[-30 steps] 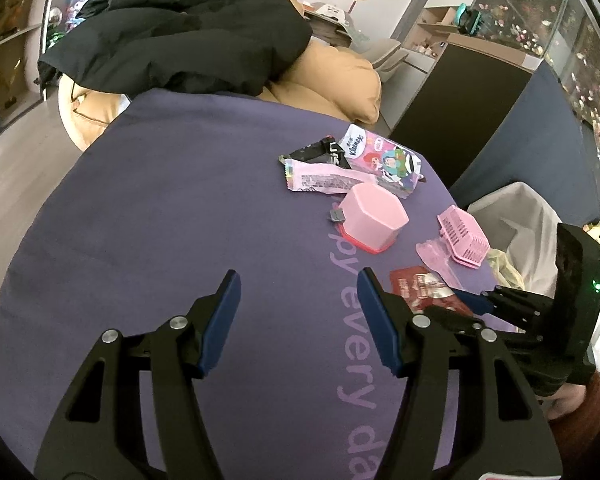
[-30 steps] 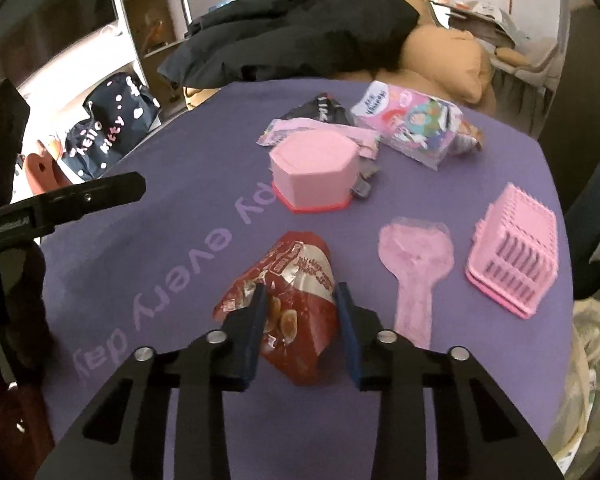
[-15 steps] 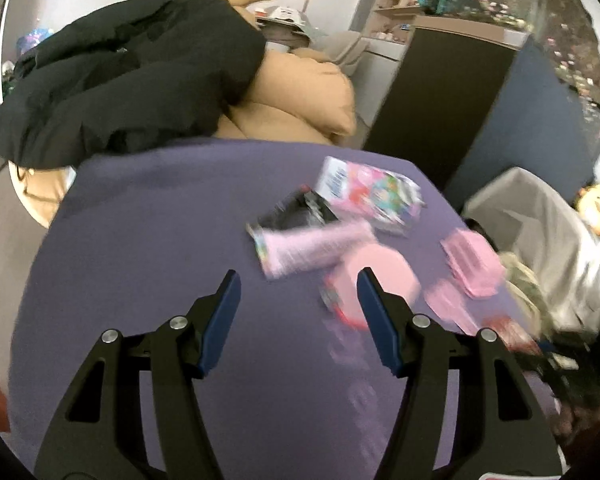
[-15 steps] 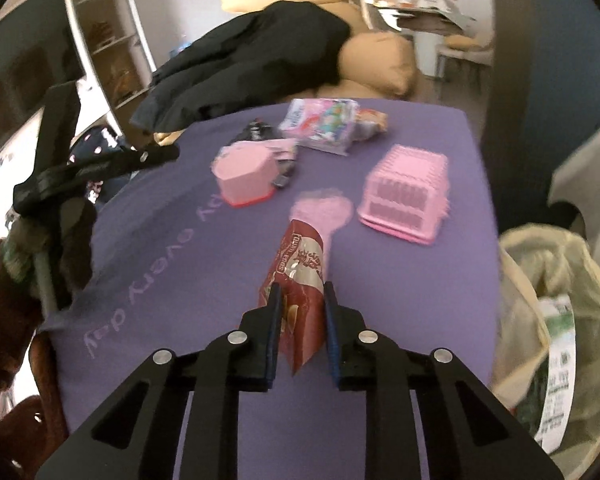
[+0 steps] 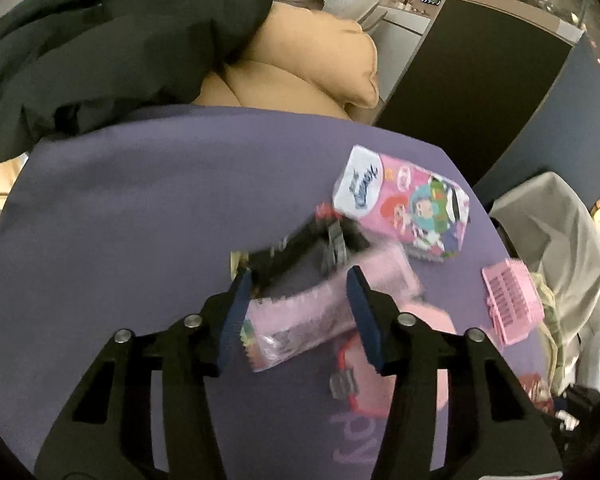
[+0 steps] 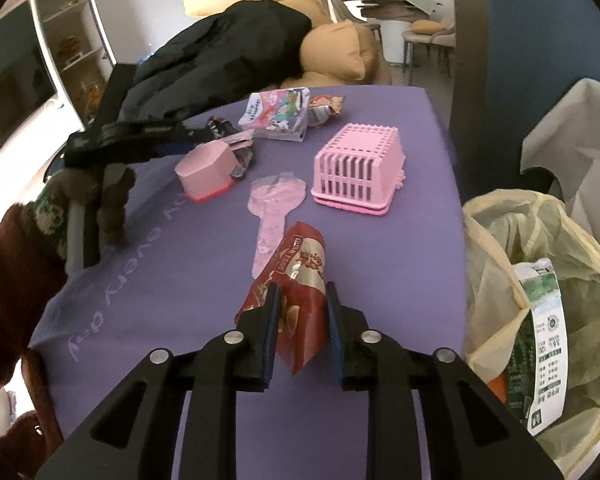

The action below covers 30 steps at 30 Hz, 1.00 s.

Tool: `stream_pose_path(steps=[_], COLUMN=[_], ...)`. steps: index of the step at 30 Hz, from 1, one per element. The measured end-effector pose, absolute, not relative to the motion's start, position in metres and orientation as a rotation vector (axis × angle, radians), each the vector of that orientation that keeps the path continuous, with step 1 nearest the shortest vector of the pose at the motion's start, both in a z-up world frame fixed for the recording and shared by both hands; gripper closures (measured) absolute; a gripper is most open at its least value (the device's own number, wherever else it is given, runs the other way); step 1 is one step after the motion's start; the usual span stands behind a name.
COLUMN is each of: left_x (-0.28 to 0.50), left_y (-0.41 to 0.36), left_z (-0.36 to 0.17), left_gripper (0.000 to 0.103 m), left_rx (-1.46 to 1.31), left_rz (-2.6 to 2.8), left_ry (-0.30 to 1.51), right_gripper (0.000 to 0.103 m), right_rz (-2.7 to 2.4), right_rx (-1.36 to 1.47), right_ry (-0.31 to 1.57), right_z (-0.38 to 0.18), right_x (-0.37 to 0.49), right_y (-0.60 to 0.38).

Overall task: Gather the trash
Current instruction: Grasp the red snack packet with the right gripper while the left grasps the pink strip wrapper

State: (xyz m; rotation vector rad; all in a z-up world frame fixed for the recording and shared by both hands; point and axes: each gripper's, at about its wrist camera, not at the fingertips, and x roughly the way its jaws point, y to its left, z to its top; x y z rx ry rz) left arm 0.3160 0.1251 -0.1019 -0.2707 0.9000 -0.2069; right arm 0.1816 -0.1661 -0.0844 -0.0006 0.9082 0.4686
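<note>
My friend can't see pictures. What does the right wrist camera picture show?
The right gripper holds a crinkly red snack wrapper between its blue pads, above a purple cloth. Beside it on the right gapes a pale yellow trash bag. Farther back stand a pink slatted plastic basket and a pink hexagonal box.

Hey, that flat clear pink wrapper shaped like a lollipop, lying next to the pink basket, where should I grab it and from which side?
Probably the narrow stem of the lollipop-shaped wrapper, the end nearest the right gripper. It lies flat on the purple cloth, so come from above with the jaws across the stem. The stem is slimmer than the round head, and that end has bare cloth on both sides, clear of the pink basket.
</note>
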Motion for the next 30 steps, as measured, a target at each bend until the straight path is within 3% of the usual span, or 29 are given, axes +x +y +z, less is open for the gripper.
stream_pose_path(steps=[2,10,20,21,23,30], left_x=[0.303,0.255,0.292,0.296,0.297,0.250], left_y=[0.126,0.128,0.128,0.124,0.121,0.130], left_z=[-0.104,-0.096,-0.104,-0.106,-0.107,-0.089], left_gripper=[0.065,0.064,0.064,0.066,0.081,0.086], left_rx=[-0.275,-0.189,-0.211,-0.213,-0.202,-0.241], left_rz=[-0.239,-0.324,-0.254,-0.246,-0.207,-0.174], left_ry=[0.919,0.897,0.904,0.914,0.930,0.891], right_gripper=[0.078,0.073,0.072,0.072,0.069,0.069], right_rz=[0.461,0.455,0.412,0.407,0.400,0.476], right_rx=[0.005,0.055,-0.029,-0.042,-0.074,-0.208], right_ry=[0.913,0.930,0.921,0.921,0.917,0.872], right_z=[-0.085,-0.089,-0.087,-0.087,-0.086,-0.078], right_x=[0.182,0.184,0.180,0.179,0.177,0.172], right_y=[-0.167,-0.174,-0.162,-0.161,-0.159,-0.152])
